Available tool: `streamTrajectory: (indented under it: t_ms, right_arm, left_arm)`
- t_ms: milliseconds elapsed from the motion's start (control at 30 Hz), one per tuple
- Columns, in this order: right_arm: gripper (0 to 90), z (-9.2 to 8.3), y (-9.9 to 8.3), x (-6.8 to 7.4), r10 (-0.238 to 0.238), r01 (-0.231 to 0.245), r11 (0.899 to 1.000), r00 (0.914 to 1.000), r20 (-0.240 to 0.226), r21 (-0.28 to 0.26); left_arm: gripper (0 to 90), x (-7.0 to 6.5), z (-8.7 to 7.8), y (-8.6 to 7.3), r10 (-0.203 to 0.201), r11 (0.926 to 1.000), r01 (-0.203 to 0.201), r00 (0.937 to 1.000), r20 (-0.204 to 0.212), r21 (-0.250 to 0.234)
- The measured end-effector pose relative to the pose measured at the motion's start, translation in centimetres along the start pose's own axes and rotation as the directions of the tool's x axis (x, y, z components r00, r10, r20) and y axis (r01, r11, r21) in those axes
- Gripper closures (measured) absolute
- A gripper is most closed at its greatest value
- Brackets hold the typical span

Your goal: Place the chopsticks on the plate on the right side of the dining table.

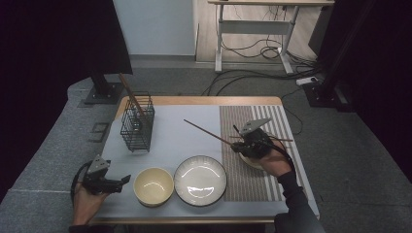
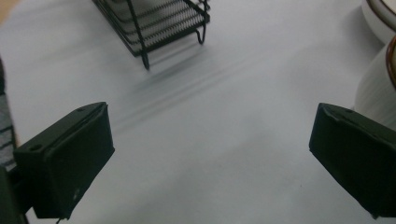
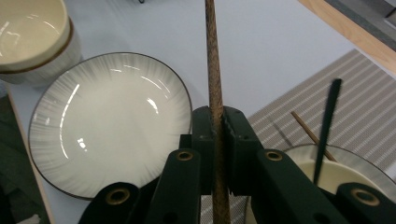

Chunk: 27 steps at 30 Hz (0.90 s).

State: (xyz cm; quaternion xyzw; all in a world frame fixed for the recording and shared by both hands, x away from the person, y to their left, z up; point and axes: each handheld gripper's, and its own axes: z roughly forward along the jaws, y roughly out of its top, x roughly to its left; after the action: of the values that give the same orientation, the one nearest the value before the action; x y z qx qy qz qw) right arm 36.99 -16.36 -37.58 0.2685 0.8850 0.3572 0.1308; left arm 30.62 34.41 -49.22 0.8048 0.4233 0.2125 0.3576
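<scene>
Lab: black curtains [image 1: 58, 43], cabled floor [image 1: 252, 80]

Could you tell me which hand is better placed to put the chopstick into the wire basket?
The right. Its gripper is already shut on the chopstick, whose tip points toward the wire basket. The left gripper is open, holding nothing.

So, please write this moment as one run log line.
right gripper: shut on brown wooden chopstick | left gripper: open, nothing held
</scene>
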Motion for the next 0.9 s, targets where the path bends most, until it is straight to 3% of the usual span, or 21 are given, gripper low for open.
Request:
streamTrajectory:
  t_ms: [533, 900]
  right_arm:
    - [83.8, -2.0, -2.7, -2.2, 0.063, -0.064, 0.998, 0.9931, 0.099, 0.005]
    - [83.8, -3.2, -4.4, -3.5, 0.108, -0.109, 0.994, 0.9829, 0.149, -0.002]
  left_arm:
    - [0.0, -0.8, 1.7, -2.2, -0.01, 0.9978, 0.008, 0.9994, 0.033, 0.066]
    - [0.0, -1.2, 2.6, -2.2, 0.003, 0.9908, -0.006, 0.9997, 0.024, 0.135]
